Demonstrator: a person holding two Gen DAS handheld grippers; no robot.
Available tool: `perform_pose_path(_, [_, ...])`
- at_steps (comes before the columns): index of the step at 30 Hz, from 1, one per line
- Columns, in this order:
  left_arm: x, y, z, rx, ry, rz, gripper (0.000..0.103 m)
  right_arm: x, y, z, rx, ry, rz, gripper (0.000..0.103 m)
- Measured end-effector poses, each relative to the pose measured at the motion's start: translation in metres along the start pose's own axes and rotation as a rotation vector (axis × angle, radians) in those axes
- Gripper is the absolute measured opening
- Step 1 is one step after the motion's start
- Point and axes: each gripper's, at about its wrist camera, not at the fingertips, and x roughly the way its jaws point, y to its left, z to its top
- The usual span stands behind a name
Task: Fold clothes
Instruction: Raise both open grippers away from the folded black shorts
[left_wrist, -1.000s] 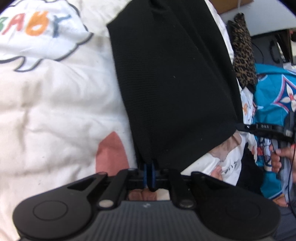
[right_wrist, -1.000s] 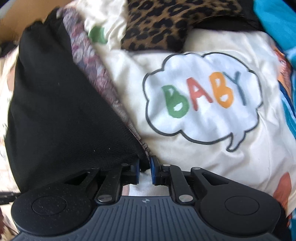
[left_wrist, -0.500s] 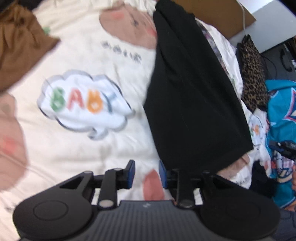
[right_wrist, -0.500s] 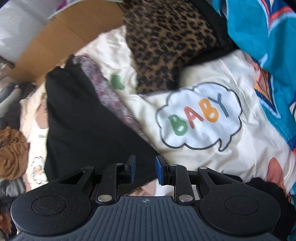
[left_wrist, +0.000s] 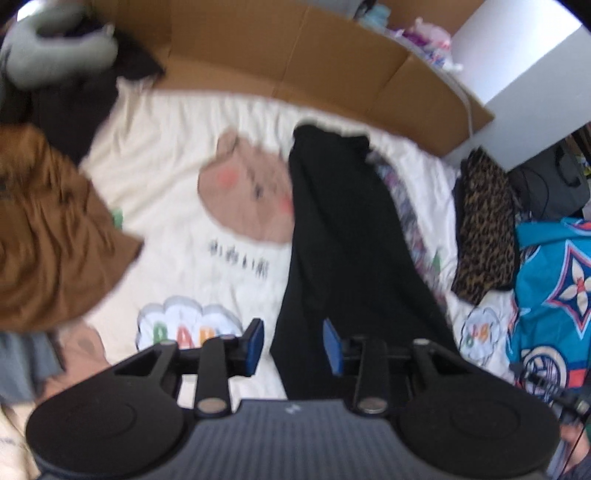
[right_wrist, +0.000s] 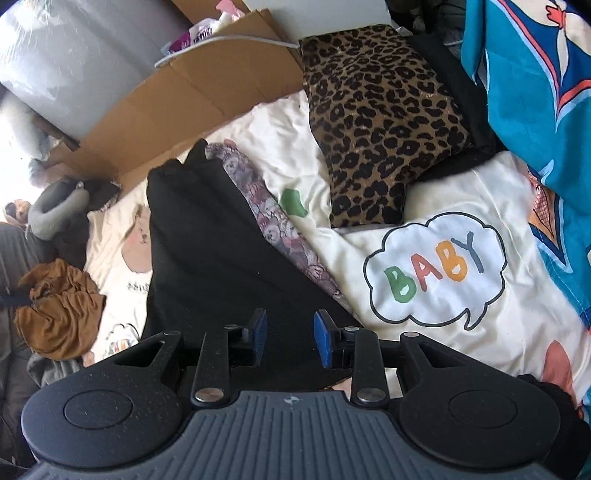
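Note:
A long black garment (left_wrist: 343, 236) lies folded lengthwise on a cream cartoon-print bedsheet (left_wrist: 177, 206), running away from me. A purple patterned lining (right_wrist: 273, 225) shows along its right edge. My left gripper (left_wrist: 291, 347) hovers open above the garment's near end, nothing between its blue pads. My right gripper (right_wrist: 288, 339) is also open and empty, raised over the same black garment (right_wrist: 207, 251) near its lower edge.
A crumpled brown garment (left_wrist: 48, 229) lies at the left. A leopard-print piece (right_wrist: 376, 125) and a teal patterned cloth (right_wrist: 532, 96) lie to the right. Flattened cardboard (left_wrist: 280, 62) lines the bed's far edge, with a grey neck pillow (right_wrist: 55, 210) nearby.
Both grippers were shut on the black garment's near edge a second ago. They have let it go, opened, and lifted back, so more of the bed shows.

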Motion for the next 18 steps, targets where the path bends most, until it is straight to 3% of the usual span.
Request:
perform_pose_path(7, [-0.06,-0.055,0.067,0.043,-0.108,0.009,0.045,-0.011,-0.004,0.001,0.008,-0.037,0.022,0.031])
perform_pose_path(11, [-0.081,-0.088,0.093,0.046,-0.165,0.061,0.045,-0.016,-0.006,0.004,0.06,-0.057,0.089,0.031])
perform_pose_path(18, [-0.07,-0.127,0.117,0.011,-0.178,0.075,0.045,-0.016,0.0,0.01,0.031,-0.085,0.127,0.035])
